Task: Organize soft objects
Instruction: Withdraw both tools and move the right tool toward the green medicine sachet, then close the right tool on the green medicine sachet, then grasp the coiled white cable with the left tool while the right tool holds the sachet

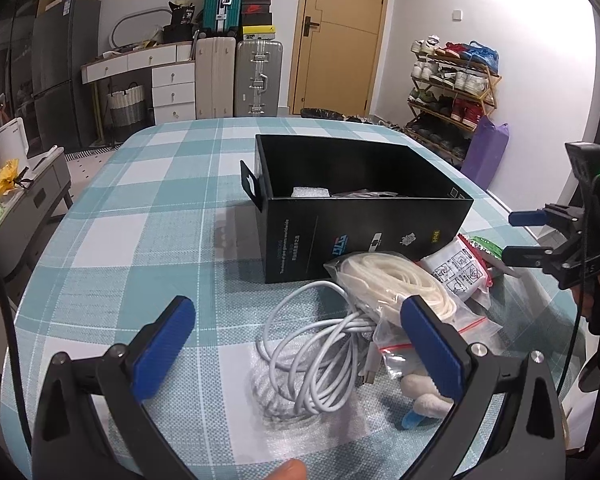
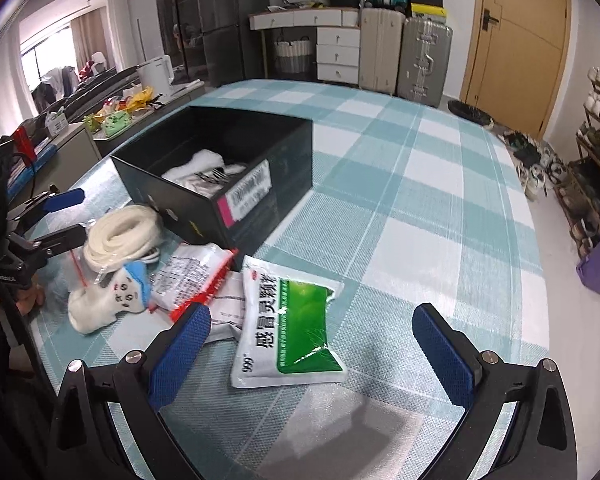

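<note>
A black open box (image 1: 364, 208) stands on the checked tablecloth; it also shows in the right wrist view (image 2: 220, 168), with white soft items inside. In front of it lie a coiled white cable (image 1: 312, 352), a bagged white rope (image 1: 396, 284) (image 2: 120, 236), a white sock with blue trim (image 2: 112, 296), a red-and-white packet (image 2: 192, 272) and a green-and-white sachet (image 2: 296, 320). My left gripper (image 1: 300, 344) is open and empty around the cable. My right gripper (image 2: 312, 344) is open and empty, with the sachet between its fingers, and it shows in the left wrist view (image 1: 524, 236).
The table (image 2: 420, 184) carries a teal-and-white checked cloth. Suitcases (image 1: 256, 76), drawers and a door stand behind it. A shoe rack (image 1: 452, 88) is at the right. A cluttered side cabinet (image 1: 28, 188) is at the left.
</note>
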`<state>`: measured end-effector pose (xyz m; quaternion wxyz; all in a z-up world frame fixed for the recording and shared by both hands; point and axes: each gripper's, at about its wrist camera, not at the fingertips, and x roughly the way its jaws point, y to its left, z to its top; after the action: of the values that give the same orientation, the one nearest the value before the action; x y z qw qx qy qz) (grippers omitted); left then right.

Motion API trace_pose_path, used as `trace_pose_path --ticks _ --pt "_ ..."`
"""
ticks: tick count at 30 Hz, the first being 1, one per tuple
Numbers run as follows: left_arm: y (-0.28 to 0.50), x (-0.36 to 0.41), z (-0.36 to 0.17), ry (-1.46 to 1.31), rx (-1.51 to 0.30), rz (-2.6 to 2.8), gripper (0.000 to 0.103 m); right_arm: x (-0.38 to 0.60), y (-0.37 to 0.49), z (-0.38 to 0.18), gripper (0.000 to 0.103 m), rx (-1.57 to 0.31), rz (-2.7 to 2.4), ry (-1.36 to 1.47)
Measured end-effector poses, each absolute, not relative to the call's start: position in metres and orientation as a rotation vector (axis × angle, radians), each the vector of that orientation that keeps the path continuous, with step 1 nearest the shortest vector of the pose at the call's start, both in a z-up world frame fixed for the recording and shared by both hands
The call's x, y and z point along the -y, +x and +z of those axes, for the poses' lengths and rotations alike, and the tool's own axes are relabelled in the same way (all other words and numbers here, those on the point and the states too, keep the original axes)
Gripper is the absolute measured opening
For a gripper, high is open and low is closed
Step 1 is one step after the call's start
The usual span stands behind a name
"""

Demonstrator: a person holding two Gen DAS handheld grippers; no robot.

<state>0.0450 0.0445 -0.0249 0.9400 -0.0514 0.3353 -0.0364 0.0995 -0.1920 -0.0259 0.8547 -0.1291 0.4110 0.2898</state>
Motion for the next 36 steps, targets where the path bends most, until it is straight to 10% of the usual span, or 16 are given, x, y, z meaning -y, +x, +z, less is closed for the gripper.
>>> trace_pose_path --ticks 6,22,36 --pt "0.046 -0.045 -0.026 -0.109 -0.688 -0.076 0.103 0.195 0.113 -0.041 0.099 -0.925 0.589 -0.216" --pt "0.047 -0.045 -0.027 -0.105 -0.688 -0.075 0.103 0.186 0.114 -0.047 0.045 -0.956 0.675 -0.182" --pt "0.045 -0.044 -0.028 -0.105 -0.689 -0.067 0.103 0.186 0.095 -0.012 0.042 -0.805 0.714 -0.185"
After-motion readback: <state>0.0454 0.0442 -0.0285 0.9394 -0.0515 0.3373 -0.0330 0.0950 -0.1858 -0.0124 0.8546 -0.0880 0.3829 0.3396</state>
